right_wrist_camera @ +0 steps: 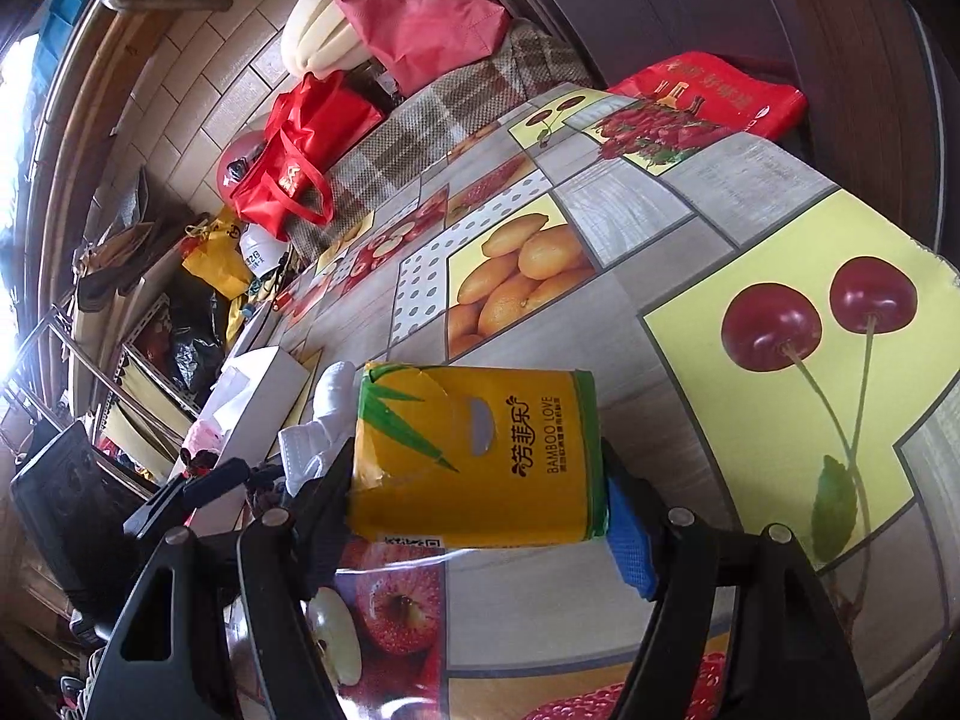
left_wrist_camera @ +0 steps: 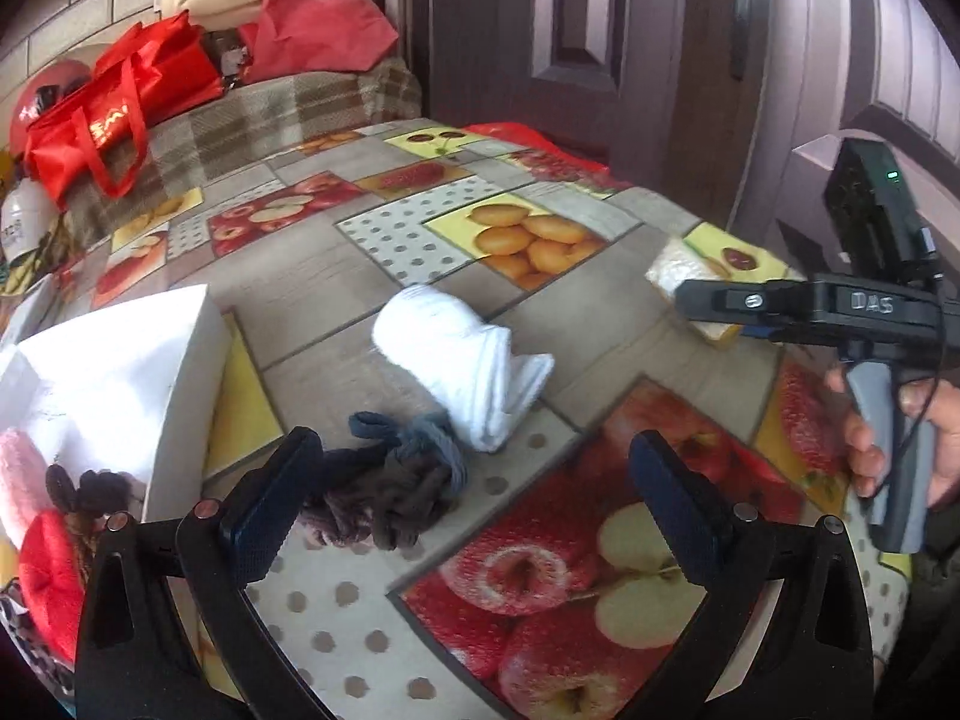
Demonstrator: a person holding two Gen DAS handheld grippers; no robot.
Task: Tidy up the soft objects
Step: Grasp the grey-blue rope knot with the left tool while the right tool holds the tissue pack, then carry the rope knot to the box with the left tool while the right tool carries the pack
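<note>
The right gripper [right_wrist_camera: 480, 480] is clamping the yellow plastic-wrapped tissue pack [right_wrist_camera: 474, 450] by its two ends, low over the fruit-print oilcloth table [right_wrist_camera: 750, 180]. The left gripper [left_wrist_camera: 474, 480] is hanging with jaws wide apart and empty above the crumpled grey-brown cloth bundle [left_wrist_camera: 390, 498], with the rolled white towel [left_wrist_camera: 462, 360] just beyond. Risk: the slick wrapper is compressing (soft contents), so the pack may slip free; the white cardboard box [left_wrist_camera: 180, 372] is sitting well apart at the left edge.
</note>
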